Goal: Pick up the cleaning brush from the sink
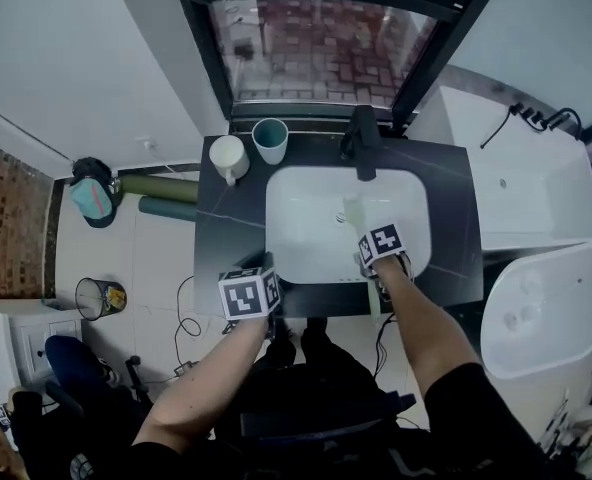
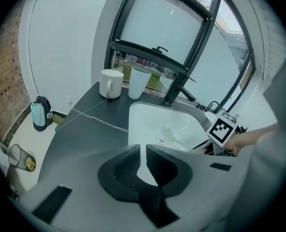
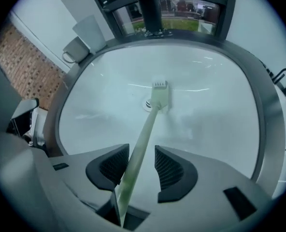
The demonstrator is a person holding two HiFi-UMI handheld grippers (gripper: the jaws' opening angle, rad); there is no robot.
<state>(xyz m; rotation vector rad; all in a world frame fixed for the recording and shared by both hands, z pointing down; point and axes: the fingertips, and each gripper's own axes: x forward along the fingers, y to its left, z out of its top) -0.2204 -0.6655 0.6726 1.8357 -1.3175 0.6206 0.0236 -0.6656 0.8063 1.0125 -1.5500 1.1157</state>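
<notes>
We hold our right tool [image 3: 142, 154] part-open over the sink [image 3: 215, 124], the cleaning brush [image 3: 150, 119] lying there with its head at twelve o'clock and its handle between the jaws (touching only the nine-o'clock one), while our left tool [image 2: 144, 151], nearly closed and empty, hovers at the worktop's [image 2: 85, 124] seven o'clock.

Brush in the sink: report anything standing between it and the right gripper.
Nothing visible does. The brush lies in the sink, its handle between the open jaws of the right gripper.

Head view steeply down; gripper views close, sharing sink [image 1: 306, 228]
</notes>
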